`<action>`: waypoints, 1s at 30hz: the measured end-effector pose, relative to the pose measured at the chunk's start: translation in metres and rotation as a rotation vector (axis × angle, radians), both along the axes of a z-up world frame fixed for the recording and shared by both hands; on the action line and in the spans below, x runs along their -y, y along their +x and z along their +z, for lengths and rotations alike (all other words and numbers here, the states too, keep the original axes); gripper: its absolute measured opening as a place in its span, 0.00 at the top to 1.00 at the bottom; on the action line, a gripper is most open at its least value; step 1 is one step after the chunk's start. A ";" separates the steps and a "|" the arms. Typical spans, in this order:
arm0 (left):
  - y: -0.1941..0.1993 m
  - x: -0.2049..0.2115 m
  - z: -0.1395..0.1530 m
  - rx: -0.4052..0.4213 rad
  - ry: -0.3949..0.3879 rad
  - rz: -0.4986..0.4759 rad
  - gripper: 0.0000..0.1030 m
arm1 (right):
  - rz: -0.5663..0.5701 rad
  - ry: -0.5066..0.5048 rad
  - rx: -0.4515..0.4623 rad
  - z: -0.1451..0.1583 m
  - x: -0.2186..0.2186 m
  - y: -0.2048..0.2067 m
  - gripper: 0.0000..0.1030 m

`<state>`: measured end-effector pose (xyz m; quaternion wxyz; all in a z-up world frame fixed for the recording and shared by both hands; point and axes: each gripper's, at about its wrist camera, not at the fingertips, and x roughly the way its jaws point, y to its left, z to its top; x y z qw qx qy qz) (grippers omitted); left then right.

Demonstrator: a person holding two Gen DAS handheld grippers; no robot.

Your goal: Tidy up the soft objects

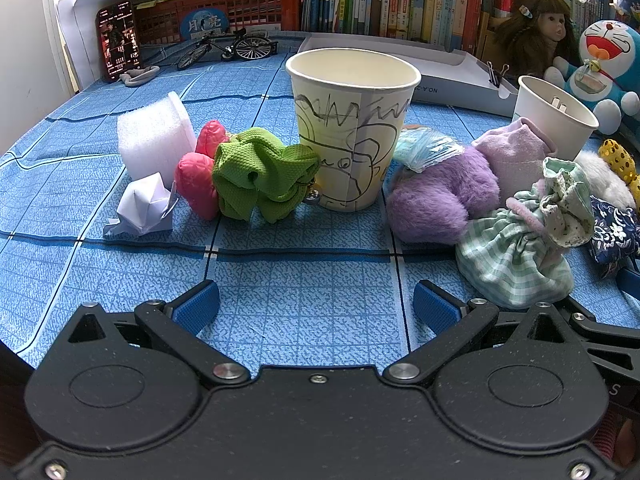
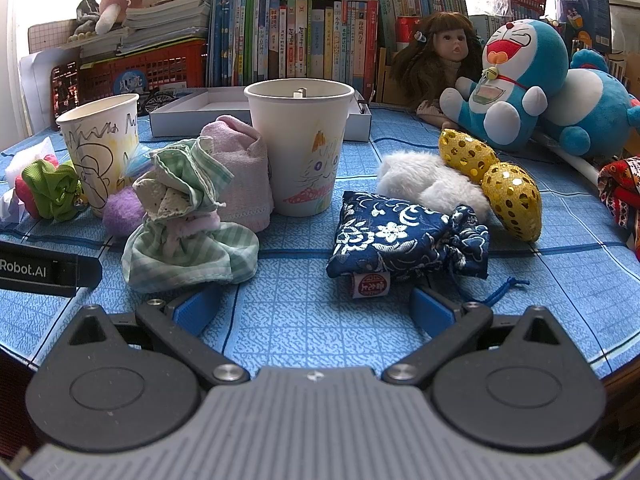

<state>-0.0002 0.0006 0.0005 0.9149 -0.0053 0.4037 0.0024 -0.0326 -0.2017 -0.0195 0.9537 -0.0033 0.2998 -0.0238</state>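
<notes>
My left gripper [image 1: 316,308] is open and empty, low over the blue cloth, facing a scribbled paper cup [image 1: 352,128]. Left of the cup lie a green scrunchie [image 1: 260,172], a pink stuffed heart [image 1: 198,180], white foam [image 1: 154,136] and folded paper [image 1: 146,206]. Right of it are a purple fluffy ball [image 1: 438,196], a lilac cloth [image 1: 516,156] and a green checked cloth bundle [image 1: 520,252]. My right gripper [image 2: 316,308] is open and empty just before a navy floral pouch [image 2: 404,240]. Behind the pouch lie white fur [image 2: 428,182] and gold sequined hearts [image 2: 492,180]. A cat-drawn cup [image 2: 304,148] stands centre.
A white box lid [image 1: 460,76] lies behind the cups. Books [image 2: 304,36], a red basket [image 1: 224,12], a doll [image 2: 440,60] and blue plush toys [image 2: 516,80] line the back. A phone [image 1: 119,40] and a toy bicycle [image 1: 228,48] stand at back left. A red patterned cloth [image 2: 620,192] lies at the right edge.
</notes>
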 end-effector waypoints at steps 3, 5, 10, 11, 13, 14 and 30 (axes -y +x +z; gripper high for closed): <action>0.000 0.000 0.000 0.000 0.000 0.000 0.00 | 0.000 0.000 0.000 0.000 0.000 0.000 0.00; 0.000 0.000 0.000 0.000 0.000 0.000 0.00 | 0.000 0.000 0.000 0.000 0.000 0.000 0.00; 0.000 0.000 0.000 0.001 0.000 0.000 0.00 | 0.000 0.000 0.000 0.000 0.000 0.000 0.00; 0.000 0.000 0.000 0.001 0.000 0.000 0.00 | 0.000 0.000 0.000 0.000 0.000 0.000 0.00; 0.000 0.000 0.000 0.001 0.000 0.000 0.00 | 0.000 0.000 0.000 0.000 0.000 -0.001 0.00; 0.000 0.000 0.000 0.001 0.000 0.000 0.00 | 0.000 0.000 0.000 0.000 0.000 -0.001 0.00; -0.002 -0.003 0.005 0.020 0.000 -0.007 0.00 | -0.005 0.005 0.005 0.000 -0.001 -0.001 0.00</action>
